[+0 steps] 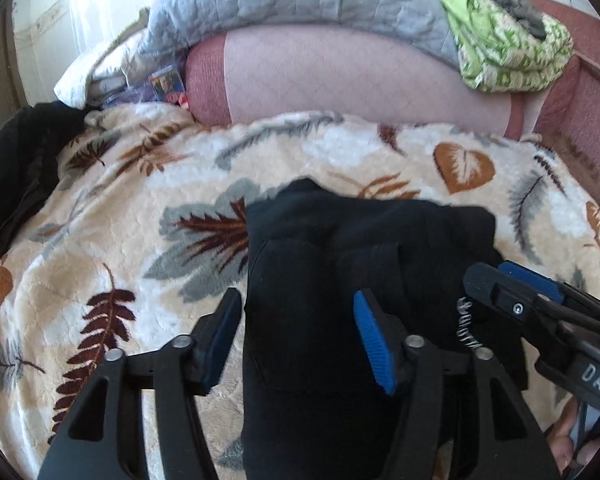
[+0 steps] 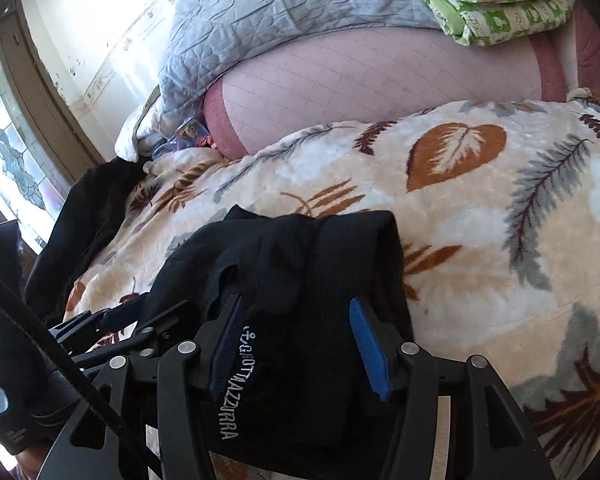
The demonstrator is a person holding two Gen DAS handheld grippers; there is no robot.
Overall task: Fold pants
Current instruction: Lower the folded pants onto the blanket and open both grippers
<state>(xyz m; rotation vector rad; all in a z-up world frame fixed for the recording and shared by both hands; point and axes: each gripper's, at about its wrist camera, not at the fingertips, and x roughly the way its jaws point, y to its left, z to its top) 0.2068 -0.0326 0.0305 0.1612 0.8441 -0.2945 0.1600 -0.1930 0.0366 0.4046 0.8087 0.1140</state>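
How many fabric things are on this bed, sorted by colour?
Black: 2, the pants and another garment
Leaf-print: 1, the blanket
Grey: 1, the quilt
Green: 1, the folded cloth
Pink: 1, the cushion
Total: 6

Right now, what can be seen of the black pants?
The black pants look like soft knit fabric, bunched into a compact, partly folded bundle lying on the leaf-print blanket. White lettering runs along one edge in the right wrist view. The bundle sits between the open fingers of both the left tool and the right tool; whether the pads touch the cloth is unclear.
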